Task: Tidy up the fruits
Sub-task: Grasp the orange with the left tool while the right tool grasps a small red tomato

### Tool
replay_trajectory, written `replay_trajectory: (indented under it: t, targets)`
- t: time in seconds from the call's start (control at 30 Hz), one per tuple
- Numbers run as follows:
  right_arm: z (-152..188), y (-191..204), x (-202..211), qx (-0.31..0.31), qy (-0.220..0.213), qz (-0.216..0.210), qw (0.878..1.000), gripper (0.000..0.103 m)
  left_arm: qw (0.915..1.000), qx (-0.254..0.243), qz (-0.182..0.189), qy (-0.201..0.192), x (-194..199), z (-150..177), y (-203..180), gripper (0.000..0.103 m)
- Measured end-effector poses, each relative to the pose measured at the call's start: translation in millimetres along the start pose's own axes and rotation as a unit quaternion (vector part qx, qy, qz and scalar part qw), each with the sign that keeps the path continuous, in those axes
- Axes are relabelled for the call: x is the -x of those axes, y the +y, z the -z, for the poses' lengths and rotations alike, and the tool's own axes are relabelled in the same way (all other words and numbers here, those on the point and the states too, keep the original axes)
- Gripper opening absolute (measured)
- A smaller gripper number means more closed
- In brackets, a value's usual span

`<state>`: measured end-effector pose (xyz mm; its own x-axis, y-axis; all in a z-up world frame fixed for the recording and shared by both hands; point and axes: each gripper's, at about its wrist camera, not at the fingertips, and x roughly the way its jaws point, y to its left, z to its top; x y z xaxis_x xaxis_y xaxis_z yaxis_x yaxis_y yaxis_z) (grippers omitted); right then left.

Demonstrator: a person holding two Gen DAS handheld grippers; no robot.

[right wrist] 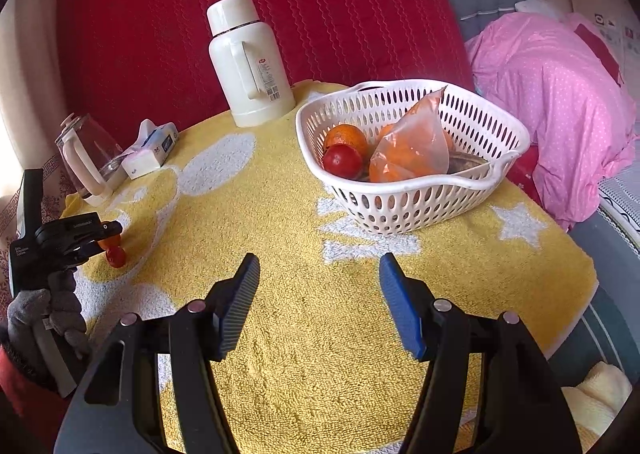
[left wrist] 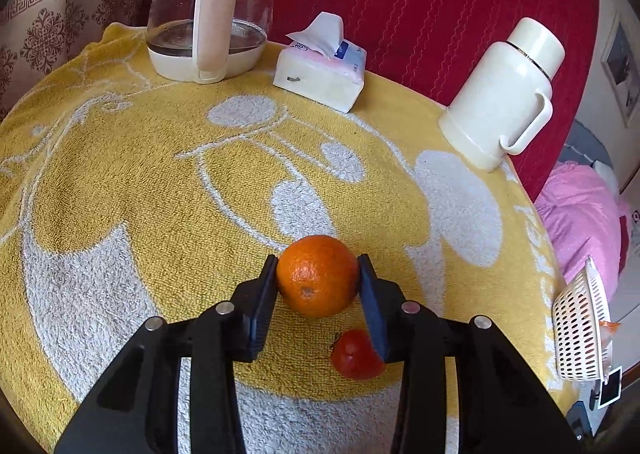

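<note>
The left gripper [left wrist: 318,274] is clamping an orange [left wrist: 318,276] btwn its two blue pads, one pad pressing each side of the fruit, over the yellow-and-white towel [left wrist: 160,194] covering the table. A small red fruit [left wrist: 354,354] is lying on the towel just beside the orange, on the near side, partly hidden by the right-hand pad. In the right wrist view the left gripper [right wrist: 108,240] is showing at the far left w/ the orange [right wrist: 109,242] barely peeking out under it and the red fruit [right wrist: 116,256] touching or nearly touching it; can't tell which. The right gripper [right wrist: 318,274] is hanging over bare towel w/ jaws spread wide, holding nothing, near the white basket [right wrist: 400,206]. The basket is sitting on the towel well apart from the held orange, and it's holding another orange [right wrist: 346,138], a red fruit [right wrist: 342,160] touching that orange, plus a clear bag of orange fruit [right wrist: 412,150]. A white thermos [right wrist: 250,66] is standing upright just beside the basket, farther back. A tissue pack [left wrist: 320,68] and a glass kettle [left wrist: 208,10] are sitting beyond the thermos along the back edge of the towel.
</note>
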<state>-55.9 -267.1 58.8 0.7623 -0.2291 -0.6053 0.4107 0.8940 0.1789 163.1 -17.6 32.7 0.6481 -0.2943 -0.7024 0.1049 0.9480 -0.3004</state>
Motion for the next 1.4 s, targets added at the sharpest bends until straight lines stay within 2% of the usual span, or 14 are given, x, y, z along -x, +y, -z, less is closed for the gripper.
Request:
replay_trajectory:
  t: [0.1,0.23,0.43,0.6,0.73,0.97,1.27,1.4]
  targets:
    - [0,3,-3,0.008,0.006,0.007,1.000,0.064,0.9999,0.002,-0.011,-0.007,7,-1,3,0.040]
    - [-5,14,-6,0.030,0.018,0.001,0.999,0.064,0.9996,0.006,-0.007,-0.026,22,-3,5,0.040]
    - [-28,61,-13,0.078,0.039,-0.074,0.993,0.064,0.9982,0.000,-0.015,-0.058,40,-6,4,0.040]
    - [-38,118,-32,0.122,0.071,-0.145,0.979,0.064,0.9971,0.011,-0.020,-0.072,49,-11,12,0.040]
    - [-36,158,-52,0.155,0.095,-0.171,0.968,0.064,0.9965,0.027,-0.020,-0.076,51,-16,22,0.040]
    - [-23,208,-76,0.205,0.123,-0.183,0.954,0.062,0.9949,0.051,-0.031,-0.082,53,-21,37,0.040]
    - [-11,241,-105,0.239,0.149,-0.181,0.942,0.048,0.9933,0.069,-0.037,-0.086,55,-22,49,0.040]
    - [-7,246,-116,0.244,0.152,-0.165,0.943,0.040,0.9933,0.071,-0.036,-0.084,54,-22,51,0.040]
